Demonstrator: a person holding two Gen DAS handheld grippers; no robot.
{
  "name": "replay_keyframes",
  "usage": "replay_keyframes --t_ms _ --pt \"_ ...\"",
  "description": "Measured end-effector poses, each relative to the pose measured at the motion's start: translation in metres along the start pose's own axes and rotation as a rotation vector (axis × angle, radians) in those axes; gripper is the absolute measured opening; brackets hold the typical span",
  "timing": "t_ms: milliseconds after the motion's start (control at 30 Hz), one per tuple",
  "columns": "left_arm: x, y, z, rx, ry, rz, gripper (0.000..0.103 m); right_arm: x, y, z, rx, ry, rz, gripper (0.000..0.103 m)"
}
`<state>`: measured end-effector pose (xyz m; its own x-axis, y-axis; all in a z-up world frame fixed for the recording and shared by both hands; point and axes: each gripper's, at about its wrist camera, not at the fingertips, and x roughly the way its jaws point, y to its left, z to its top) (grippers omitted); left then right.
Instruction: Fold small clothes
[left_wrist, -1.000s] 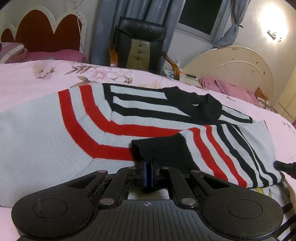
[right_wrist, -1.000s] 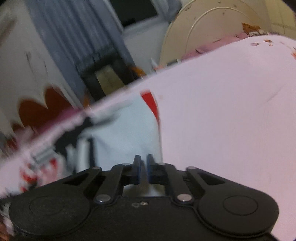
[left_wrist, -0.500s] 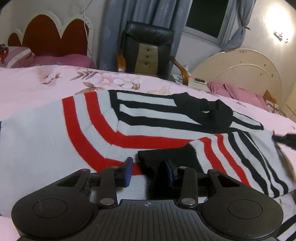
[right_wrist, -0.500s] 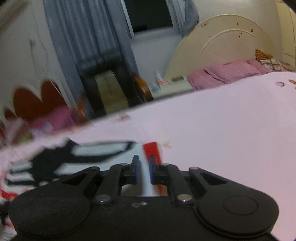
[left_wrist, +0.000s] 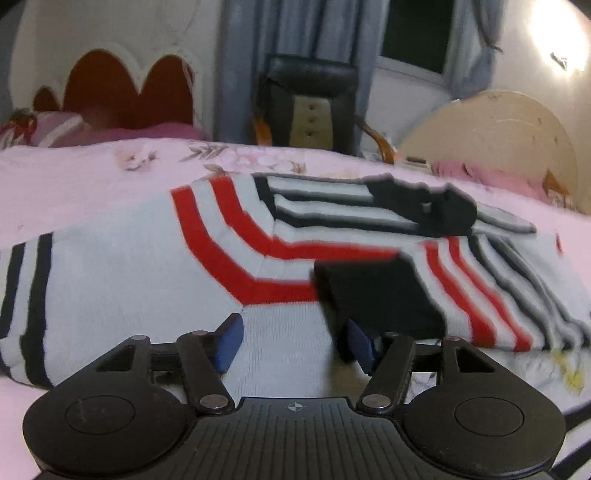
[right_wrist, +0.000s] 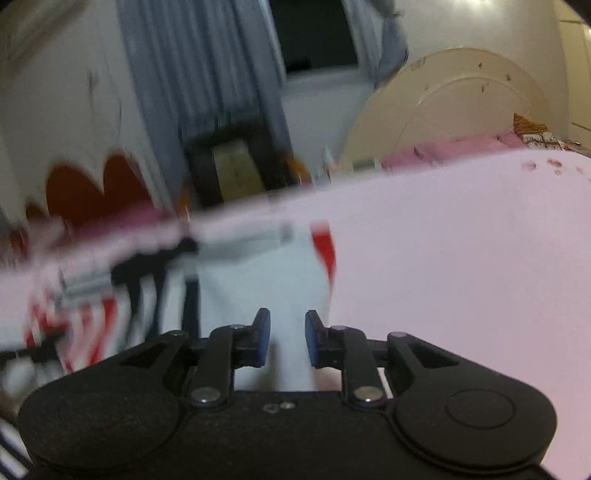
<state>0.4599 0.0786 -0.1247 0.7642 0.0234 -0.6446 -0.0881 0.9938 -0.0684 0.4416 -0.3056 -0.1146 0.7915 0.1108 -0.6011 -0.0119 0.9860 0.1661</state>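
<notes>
left gripper jaws were opening, black sleeve cuff just ahead, unpinched | right gripper jaws were opening over pale knit, gripping nothing | striped knit sweater lay flat on pink bedsheet, one sleeve folded across | judged soft, light, limp, stretchy; best pinched at cuff, hem or shoulder seam
</notes>
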Motion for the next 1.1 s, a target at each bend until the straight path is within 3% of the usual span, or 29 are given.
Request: replay_keyframes --t_ms 33,167,267,500,600,700,767,900,933,967,1000,1033,1100 --pt "-0.002 0.000 0.001 -0.004 0.004 0.002 0.062 0.012 0.000 -0.009 -0.003 0.077 -0.041 0.025" --pt "-0.031 0.021 0.001 -0.099 -0.056 -0.029 0.062 -0.008 0.002 -0.002 0.090 0.004 -0.031 0.030" --pt "-0.063 0.060 -0.014 -0.172 -0.105 0.022 0.062 -0.025 0.012 -0.003 0.075 -0.025 -0.016 0.032" --pt "-0.119 0.220 -0.072 -0.616 -0.117 0.202 0.062 -0.031 0.030 -0.012 0.049 0.026 0.009 0.036" --pt "-0.123 0.270 -0.087 -0.800 -0.162 0.187 0.062 -0.027 0.045 -0.010 0.078 0.037 0.025 0.036" --pt "-0.119 0.308 -0.094 -0.921 -0.203 0.191 0.062 -0.028 0.064 -0.006 0.120 0.032 0.059 0.036" --pt "-0.112 0.327 -0.100 -1.017 -0.242 0.143 0.062 -0.028 0.079 -0.003 0.123 0.026 0.072 0.036" --pt "-0.098 0.341 -0.092 -1.057 -0.252 0.127 0.061 -0.030 0.102 0.000 0.112 0.033 0.081 0.036" --pt "-0.094 0.341 -0.088 -1.040 -0.251 0.132 0.058 -0.032 0.106 0.001 0.107 0.034 0.081 0.036" --pt "-0.090 0.339 -0.084 -1.004 -0.236 0.147 0.022 -0.033 0.108 0.002 0.107 0.036 0.081 0.036" --pt "-0.081 0.339 -0.079 -0.964 -0.187 0.155 0.004 -0.034 0.109 0.004 0.107 0.035 0.080 0.036" --pt "-0.075 0.338 -0.075 -0.954 -0.171 0.132 0.004 -0.035 0.110 0.006 0.107 0.032 0.078 0.036" --pt "-0.076 0.323 -0.059 -0.867 -0.217 0.093 0.004 -0.039 0.110 0.010 0.103 0.021 0.074 0.036"
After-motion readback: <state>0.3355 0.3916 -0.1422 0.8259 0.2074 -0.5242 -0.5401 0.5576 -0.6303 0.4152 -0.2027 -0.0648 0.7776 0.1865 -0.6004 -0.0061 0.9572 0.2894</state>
